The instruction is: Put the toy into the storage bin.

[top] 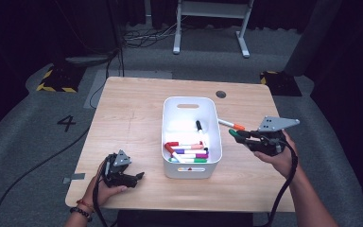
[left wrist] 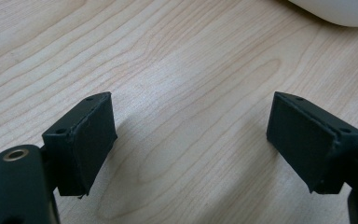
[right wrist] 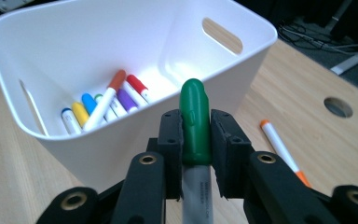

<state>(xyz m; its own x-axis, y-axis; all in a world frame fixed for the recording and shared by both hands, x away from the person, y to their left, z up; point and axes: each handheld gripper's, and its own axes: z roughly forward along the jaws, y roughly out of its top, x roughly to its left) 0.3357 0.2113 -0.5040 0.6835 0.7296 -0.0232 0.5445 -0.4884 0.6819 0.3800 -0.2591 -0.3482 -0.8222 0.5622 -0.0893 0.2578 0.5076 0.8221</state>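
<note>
A white bin (top: 170,137) (right wrist: 121,154) stands mid-table with several coloured markers (top: 188,152) (right wrist: 103,103) lying in it. My right gripper (top: 236,134) (right wrist: 196,140) hovers above the table just right of the bin, shut on a green-capped marker (top: 235,135) (right wrist: 195,122) whose cap points toward the bin's rim. An orange-capped marker (top: 231,125) (right wrist: 279,148) lies on the table right of the bin. My left gripper (top: 139,176) (left wrist: 191,140) rests low over bare wood at the front left, open with nothing between its pads.
A round cable hole (top: 220,94) (right wrist: 338,107) sits in the tabletop behind the bin. The wooden table (top: 127,118) has bare room on its left half. Beyond the table are a desk frame (top: 212,23) and floor cables (top: 146,35).
</note>
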